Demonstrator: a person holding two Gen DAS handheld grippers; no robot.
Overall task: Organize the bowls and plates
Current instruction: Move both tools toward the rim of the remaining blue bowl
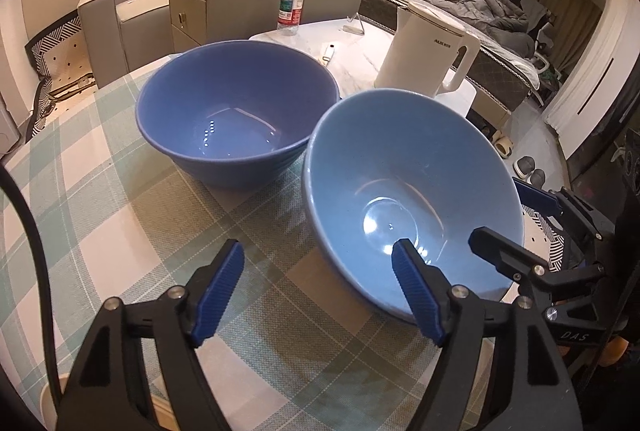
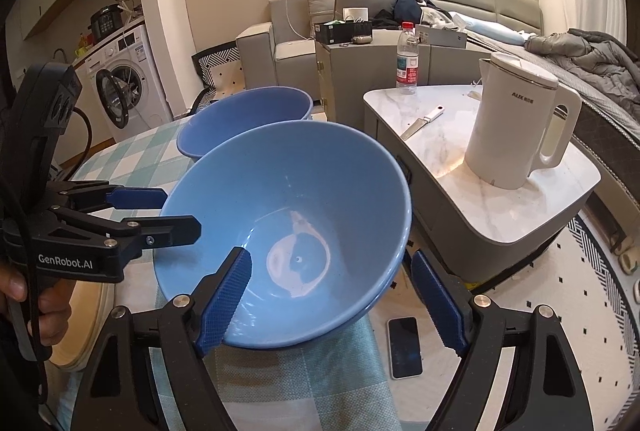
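Two bowls stand on a checked tablecloth (image 1: pixel 120 215). The dark blue bowl (image 1: pixel 236 115) is farther back, and the light blue bowl (image 1: pixel 412 199) sits near the table's right edge. My left gripper (image 1: pixel 318 291) is open, with one pad (image 1: pixel 418 291) inside the light bowl and the other pad (image 1: pixel 218 295) outside over the cloth. In the right wrist view my right gripper (image 2: pixel 332 299) is also open and straddles the near rim of the light blue bowl (image 2: pixel 288 223). Neither gripper's pads press on the rim. The left gripper (image 2: pixel 160 211) reaches over the bowl's left rim, with the dark blue bowl (image 2: pixel 248 119) behind.
A marble side table (image 2: pixel 500 207) just right of the cloth carries a white kettle (image 2: pixel 516 127), a water bottle (image 2: pixel 407 59) and a knife (image 2: pixel 420 123). A phone (image 2: pixel 405 347) lies on the patterned floor below. A washing machine (image 2: pixel 124 87) stands far left; a sofa and a bed are behind.
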